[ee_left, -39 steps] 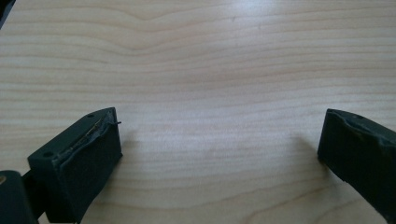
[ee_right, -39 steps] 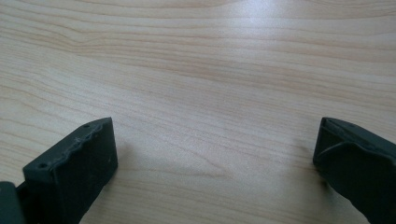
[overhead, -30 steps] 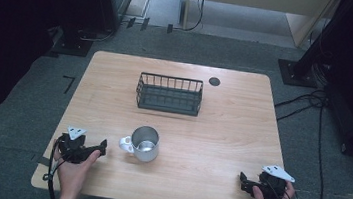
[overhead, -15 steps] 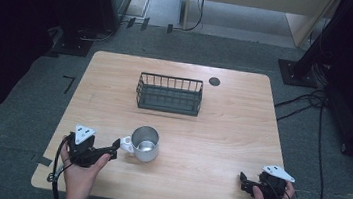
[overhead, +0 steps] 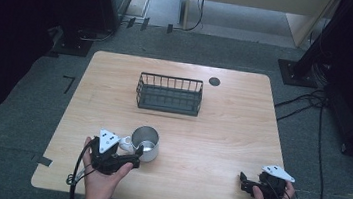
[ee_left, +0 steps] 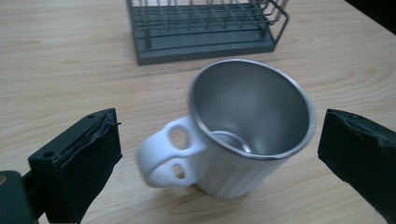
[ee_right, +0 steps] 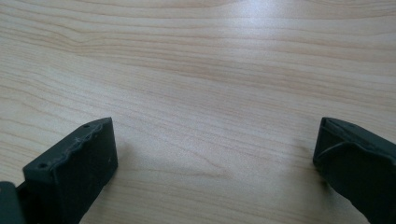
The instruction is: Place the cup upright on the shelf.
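Note:
A steel mug [overhead: 146, 143] with a white outside and white handle stands upright on the wooden table [overhead: 221, 135], front left. In the left gripper view the mug [ee_left: 243, 135] sits between my wide-apart jaws, handle toward the left jaw, touching neither. My left gripper [overhead: 134, 156] is open, right at the mug's near side. My right gripper [overhead: 244, 183] rests near the front right edge, open, with bare wood [ee_right: 210, 116] between its jaws.
A dark wire basket [overhead: 169, 94] stands empty at the middle back of the table, also behind the mug in the left gripper view [ee_left: 205, 28]. A small black round disc [overhead: 214, 81] lies behind the basket on the right. Cables trail on the floor at right.
My left gripper has moved right and forward toward the mug, which now lies between its jaws. The right gripper has stayed put.

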Tool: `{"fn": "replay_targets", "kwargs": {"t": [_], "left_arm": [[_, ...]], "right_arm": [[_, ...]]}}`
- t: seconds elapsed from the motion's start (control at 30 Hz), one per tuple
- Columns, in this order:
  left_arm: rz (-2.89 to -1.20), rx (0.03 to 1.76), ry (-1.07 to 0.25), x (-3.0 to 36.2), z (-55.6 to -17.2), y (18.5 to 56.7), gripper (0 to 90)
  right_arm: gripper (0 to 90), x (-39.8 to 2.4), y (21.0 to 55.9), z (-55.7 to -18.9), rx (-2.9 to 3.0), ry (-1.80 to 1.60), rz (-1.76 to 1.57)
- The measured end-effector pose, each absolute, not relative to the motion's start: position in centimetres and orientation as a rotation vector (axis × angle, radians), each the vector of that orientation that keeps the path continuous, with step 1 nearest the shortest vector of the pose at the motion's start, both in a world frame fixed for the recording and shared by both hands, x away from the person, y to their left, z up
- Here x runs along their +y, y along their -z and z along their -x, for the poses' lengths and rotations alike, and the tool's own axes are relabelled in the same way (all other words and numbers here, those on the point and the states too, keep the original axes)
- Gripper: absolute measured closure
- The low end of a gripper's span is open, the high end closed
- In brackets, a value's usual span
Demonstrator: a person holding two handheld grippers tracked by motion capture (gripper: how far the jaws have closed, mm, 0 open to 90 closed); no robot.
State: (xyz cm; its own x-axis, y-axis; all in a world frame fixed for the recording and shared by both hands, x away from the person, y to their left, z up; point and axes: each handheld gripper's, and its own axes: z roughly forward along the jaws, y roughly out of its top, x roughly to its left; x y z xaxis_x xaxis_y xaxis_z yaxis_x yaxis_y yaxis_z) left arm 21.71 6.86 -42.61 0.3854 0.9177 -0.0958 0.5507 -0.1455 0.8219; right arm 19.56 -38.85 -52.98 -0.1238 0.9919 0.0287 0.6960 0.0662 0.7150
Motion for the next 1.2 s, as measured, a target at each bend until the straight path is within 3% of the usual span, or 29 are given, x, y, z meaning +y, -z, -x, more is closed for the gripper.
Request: {"fn": "replay_targets", "kwargs": {"t": [0.3,0.83,1.2], "left_arm": [[-1.88,1.276,-0.58,4.1,-22.7,43.5,0.0],[-1.99,1.279,-0.738,1.2,-24.7,45.3,0.0],[-2.03,1.287,-0.665,1.3,-26.5,45.9,3.3]], "right_arm": [[0.0,-38.8,53.0,-19.6,1.874,-0.817,-1.675],[0.0,-38.8,53.0,-19.6,1.873,-0.817,-1.675],[0.0,-38.9,53.0,-19.6,1.874,-0.817,-1.674]]}}
